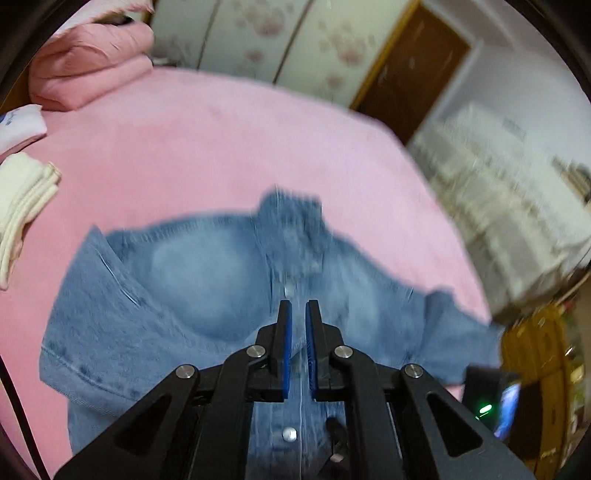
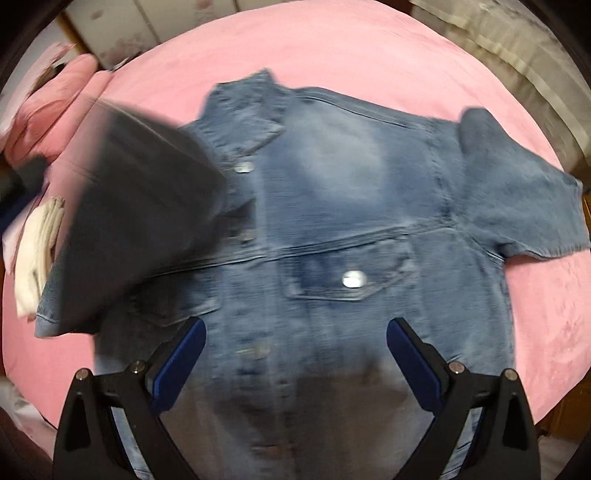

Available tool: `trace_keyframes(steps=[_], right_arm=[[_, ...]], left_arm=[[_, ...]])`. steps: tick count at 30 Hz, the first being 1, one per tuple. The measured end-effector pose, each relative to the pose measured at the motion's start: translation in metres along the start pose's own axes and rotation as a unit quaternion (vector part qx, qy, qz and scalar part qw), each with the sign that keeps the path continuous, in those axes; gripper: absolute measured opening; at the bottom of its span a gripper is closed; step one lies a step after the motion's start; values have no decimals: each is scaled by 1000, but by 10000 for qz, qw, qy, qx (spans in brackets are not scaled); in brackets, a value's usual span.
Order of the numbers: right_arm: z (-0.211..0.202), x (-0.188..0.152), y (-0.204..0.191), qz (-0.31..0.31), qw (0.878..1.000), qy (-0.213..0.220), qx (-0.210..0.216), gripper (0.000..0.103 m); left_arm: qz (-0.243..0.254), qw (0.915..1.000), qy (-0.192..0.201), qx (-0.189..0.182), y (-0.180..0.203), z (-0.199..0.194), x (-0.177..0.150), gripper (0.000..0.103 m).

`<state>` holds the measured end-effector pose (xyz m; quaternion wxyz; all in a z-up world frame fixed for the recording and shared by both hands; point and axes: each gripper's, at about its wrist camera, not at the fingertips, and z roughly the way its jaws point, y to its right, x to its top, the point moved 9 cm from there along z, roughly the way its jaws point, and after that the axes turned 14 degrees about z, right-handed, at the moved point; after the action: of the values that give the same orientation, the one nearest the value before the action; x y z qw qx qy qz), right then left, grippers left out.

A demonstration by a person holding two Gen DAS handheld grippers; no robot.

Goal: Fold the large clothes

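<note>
A blue denim short-sleeved shirt (image 2: pixel 332 206) lies front up on the pink bed (image 2: pixel 369 51), collar away from me, buttons down the middle. My right gripper (image 2: pixel 295 332) is open above its lower front, holding nothing. My left gripper (image 1: pixel 298 306) hovers over the shirt (image 1: pixel 192 280) near the button line; its jaws are nearly closed with a narrow gap and nothing is seen between them. A dark blurred shape (image 2: pixel 140 206), the left gripper seen from the right wrist view, covers the shirt's left shoulder. The left sleeve (image 2: pixel 48 317) shows below it.
Folded pink bedding (image 1: pixel 92 62) sits at the bed's far left corner. Folded cream and white clothes (image 1: pixel 22 206) lie at the left edge. A wardrobe (image 1: pixel 258 33) and brown door (image 1: pixel 413 70) stand behind the bed. The bed edge drops off at right.
</note>
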<state>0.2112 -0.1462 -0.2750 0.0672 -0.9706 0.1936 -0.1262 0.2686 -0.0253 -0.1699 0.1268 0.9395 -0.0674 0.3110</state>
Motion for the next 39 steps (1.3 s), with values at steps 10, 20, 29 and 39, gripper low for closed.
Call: trace_keyframes(steps=[10,20,29,39], right_arm=[[17,-3,42,669,9925,-620,818,99],[51,-52,10,1257,9515,-1683,2246,65],[71,-35,-25,500,9749,-1075,1885,13],[-60,50,-62,-301,9509,917,2939,3]], left_arm=[[302,9913,-1056,720,-17,24,-41,81],[-495,9572,-2149,1875,-125,-4,-113,81],[-1088,9428,-2366,2081,-171,-21,-167,81],[-1614,9415,-2111,2071,-194,-54,-188,81]])
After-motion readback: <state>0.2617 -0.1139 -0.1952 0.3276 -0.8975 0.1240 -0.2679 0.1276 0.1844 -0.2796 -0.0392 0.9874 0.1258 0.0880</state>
